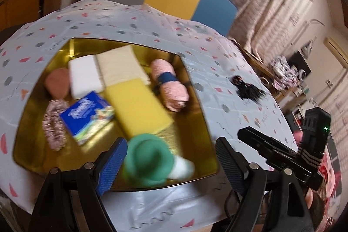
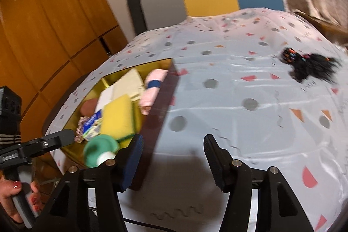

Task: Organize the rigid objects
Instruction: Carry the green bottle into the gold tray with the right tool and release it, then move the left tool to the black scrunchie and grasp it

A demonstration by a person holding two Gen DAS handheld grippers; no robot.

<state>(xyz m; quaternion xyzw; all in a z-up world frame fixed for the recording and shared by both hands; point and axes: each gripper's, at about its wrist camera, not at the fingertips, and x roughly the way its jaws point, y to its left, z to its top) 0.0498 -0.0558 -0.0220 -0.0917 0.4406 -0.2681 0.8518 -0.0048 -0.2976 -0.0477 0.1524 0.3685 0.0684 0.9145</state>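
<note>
Ahead of our left gripper (image 1: 171,164), fingers wide and empty, the gold tray (image 1: 28,134) already holds most items, while beyond our right gripper (image 2: 173,163), equally wide, the black hair tie (image 2: 311,65) still lies on the worktop (image 2: 239,79).

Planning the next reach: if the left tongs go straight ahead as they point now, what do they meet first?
Probably the green and white object in the gold tray, lying just ahead between the open left tongs; depth is unclear.
</note>
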